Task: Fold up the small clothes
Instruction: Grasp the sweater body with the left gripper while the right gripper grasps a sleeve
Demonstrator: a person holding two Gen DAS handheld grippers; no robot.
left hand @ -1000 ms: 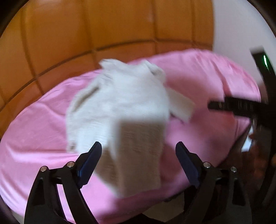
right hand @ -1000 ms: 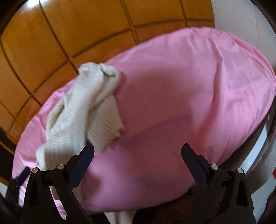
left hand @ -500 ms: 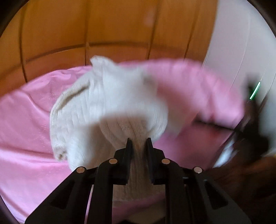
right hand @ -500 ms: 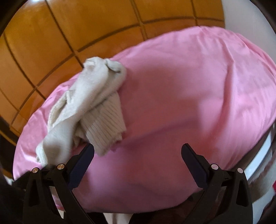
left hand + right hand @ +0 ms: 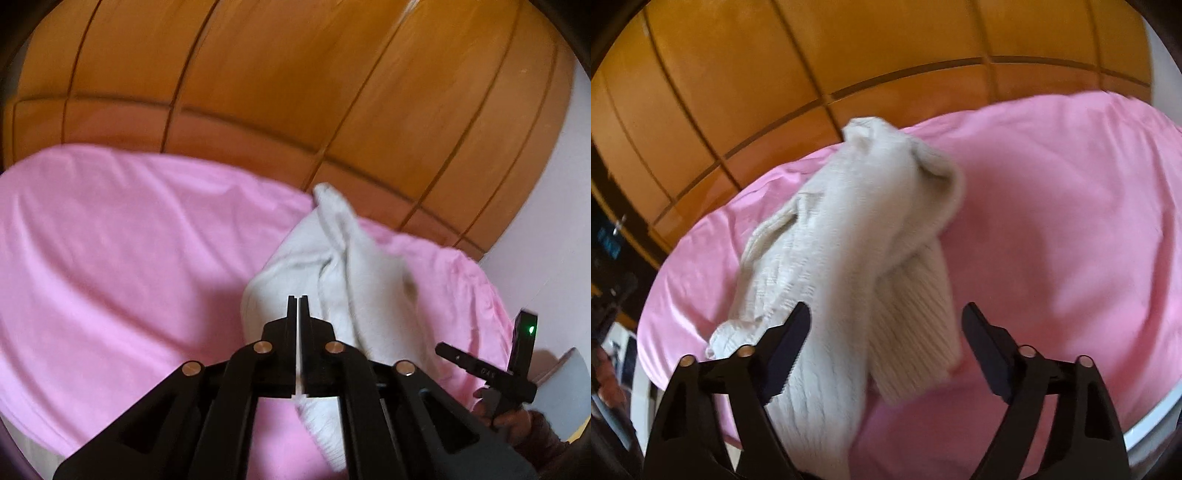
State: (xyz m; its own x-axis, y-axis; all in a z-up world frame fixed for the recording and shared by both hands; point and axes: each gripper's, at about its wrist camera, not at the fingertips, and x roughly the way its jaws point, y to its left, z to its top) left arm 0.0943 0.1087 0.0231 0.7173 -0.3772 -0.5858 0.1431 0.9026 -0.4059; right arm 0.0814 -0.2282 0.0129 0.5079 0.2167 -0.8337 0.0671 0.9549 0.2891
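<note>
A cream knit garment (image 5: 351,266) lies bunched on a pink sheet (image 5: 129,240). In the left wrist view my left gripper (image 5: 297,299) has its jaws closing on a fold of the knit, with a thin strip of cloth pinched between the pads and the garment's near end lifted. From the right wrist view the same garment (image 5: 857,221) runs as a long roll from the far edge of the sheet (image 5: 1052,221) down between the fingers of my right gripper (image 5: 885,310). Those jaws are closing but stand wide, and the pads do not press the cloth.
An orange wooden panelled wall (image 5: 295,92) rises behind the bed, with a white wall (image 5: 554,221) on the right. A hand (image 5: 517,417) holding the other gripper's black frame, with its green light (image 5: 531,328), shows at the lower right of the left wrist view.
My left gripper closed on the knit, rolled and pulled its near end up and sideways. My right gripper moved over the garment, so the knit now lies between its narrowing jaws.
</note>
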